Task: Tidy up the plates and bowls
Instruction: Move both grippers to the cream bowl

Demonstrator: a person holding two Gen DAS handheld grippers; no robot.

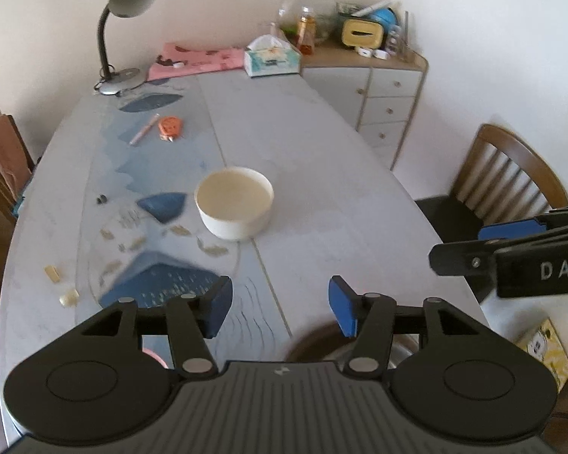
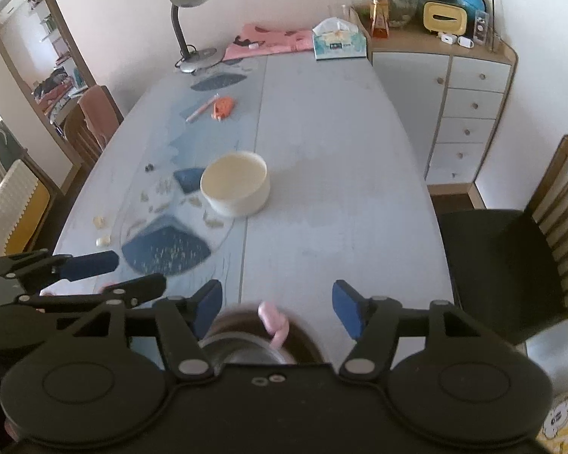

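A cream round bowl [image 1: 234, 202] stands upright in the middle of the grey-blue table [image 1: 314, 159]; it also shows in the right wrist view [image 2: 235, 188]. My left gripper [image 1: 280, 306] is open and empty, raised above the table's near end, well short of the bowl. My right gripper [image 2: 277, 308] is open and empty; it enters the left wrist view at the right edge [image 1: 511, 261]. Below the right gripper sits a brown dish with a metal bowl [image 2: 242, 348] and a pink object [image 2: 273, 321]. The dish is partly hidden in the left wrist view [image 1: 322, 344].
A desk lamp [image 2: 189, 15], pink cloth [image 2: 269, 43] and tissue box [image 2: 339, 43] stand at the far end. A pen [image 2: 202, 108] and orange item [image 2: 223, 108] lie left of centre. A drawer cabinet [image 2: 469, 106] and a chair [image 2: 511, 261] are on the right.
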